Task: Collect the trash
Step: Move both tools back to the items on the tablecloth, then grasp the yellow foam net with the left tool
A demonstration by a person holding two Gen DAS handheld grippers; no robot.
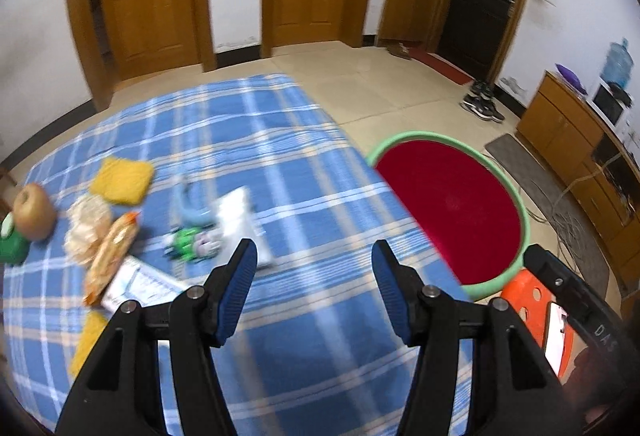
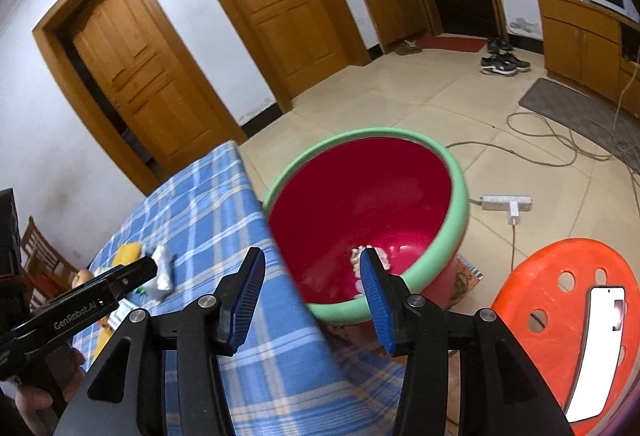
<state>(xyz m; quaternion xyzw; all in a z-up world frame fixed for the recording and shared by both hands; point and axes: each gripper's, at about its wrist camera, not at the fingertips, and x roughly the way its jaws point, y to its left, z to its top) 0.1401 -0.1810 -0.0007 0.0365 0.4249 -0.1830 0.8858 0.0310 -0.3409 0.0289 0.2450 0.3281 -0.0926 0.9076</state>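
Observation:
My left gripper (image 1: 314, 250) is open and empty above the blue plaid table (image 1: 304, 172). Just ahead of it lie a white plastic wrapper (image 1: 240, 214), a green and white wrapper (image 1: 192, 244), an orange snack packet (image 1: 110, 256), a printed paper (image 1: 140, 286) and round crackers (image 1: 86, 226). A red basin with a green rim (image 1: 452, 208) stands on the floor right of the table. My right gripper (image 2: 312, 258) is open and empty over the table edge and the basin (image 2: 360, 204). A white crumpled piece (image 2: 380, 256) lies inside the basin.
An apple (image 1: 34, 210), a green toy (image 1: 10, 240) and a yellow sponge (image 1: 122, 178) sit at the table's left. An orange stool (image 2: 568, 316) carrying a phone (image 2: 598, 348) stands right of the basin. Cables and a power strip (image 2: 506, 202) lie on the floor.

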